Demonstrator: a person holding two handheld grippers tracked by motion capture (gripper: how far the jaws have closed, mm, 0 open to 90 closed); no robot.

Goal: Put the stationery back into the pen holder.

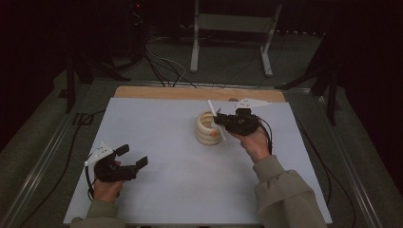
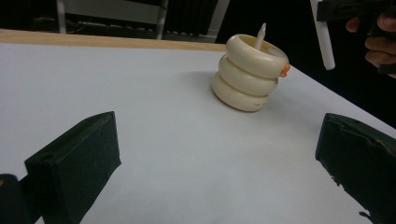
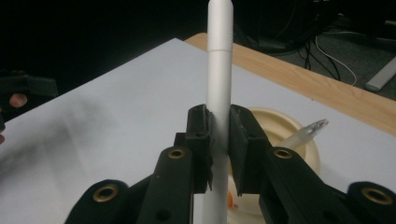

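Note:
A cream pen holder (image 1: 208,130) made of three stacked rings, with an orange bit on its side, stands right of the middle of the white table top (image 1: 161,128). One white pen (image 2: 260,36) leans inside it. My right gripper (image 1: 220,121) is just right of and above the holder, shut on a second white pen (image 3: 219,70) that stands upright between its pads over the holder's rim (image 3: 280,122). My left gripper (image 1: 132,156) rests open at the front left, jaws wide apart with nothing between them, facing the holder (image 2: 247,79).
A wooden strip (image 1: 190,92) runs along the table's back edge. Behind it stand a grey metal frame (image 1: 233,28) and loose cables (image 1: 164,66) on the floor. Metal rails flank both sides of the table.

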